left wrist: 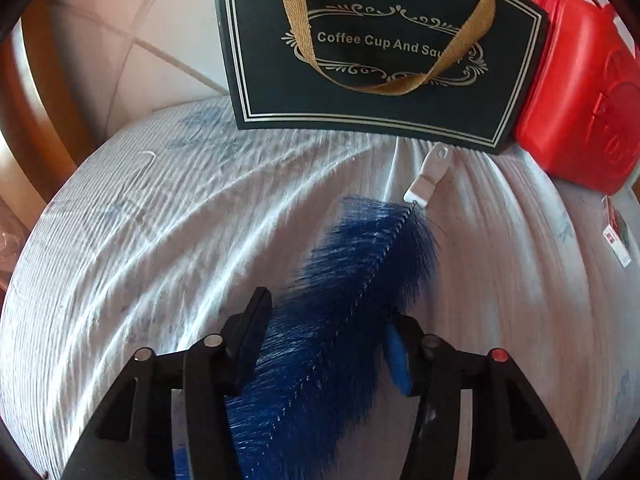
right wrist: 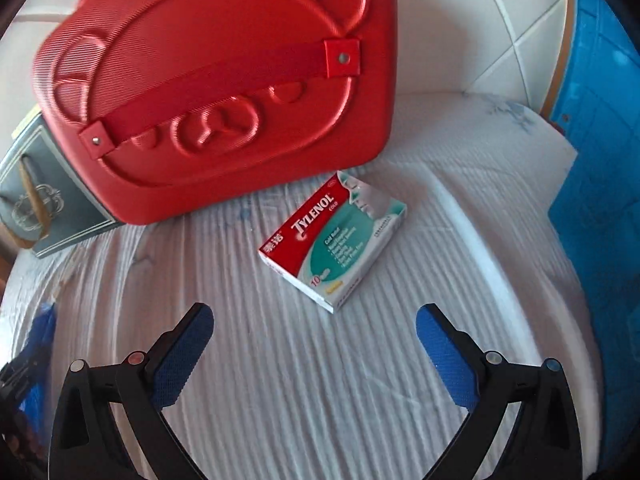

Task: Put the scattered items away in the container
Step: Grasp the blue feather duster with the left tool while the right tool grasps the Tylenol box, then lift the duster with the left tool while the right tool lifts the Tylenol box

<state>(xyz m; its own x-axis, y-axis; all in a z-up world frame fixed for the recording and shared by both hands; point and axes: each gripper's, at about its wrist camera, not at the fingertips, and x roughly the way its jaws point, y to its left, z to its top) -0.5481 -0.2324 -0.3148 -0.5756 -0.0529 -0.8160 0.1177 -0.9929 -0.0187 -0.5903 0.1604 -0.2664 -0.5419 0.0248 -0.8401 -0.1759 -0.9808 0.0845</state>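
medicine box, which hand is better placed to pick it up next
Right. The right gripper is open and empty, with the medicine box just ahead; the left gripper is shut on the blue brush.

A blue bottle brush (left wrist: 344, 320) with a white tip lies diagonally on the white cloth. A Tylenol box (right wrist: 334, 240) lies flat just beside the closed red case (right wrist: 224, 92)

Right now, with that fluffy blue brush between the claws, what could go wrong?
The left gripper straddles the blue brush at its soft bristles, so the grip may slip or the brush may sag when lifted. Its white tip lies close to the black gift box and could snag there. The right gripper is open and empty; the Tylenol box lies flat and may slide on the cloth.
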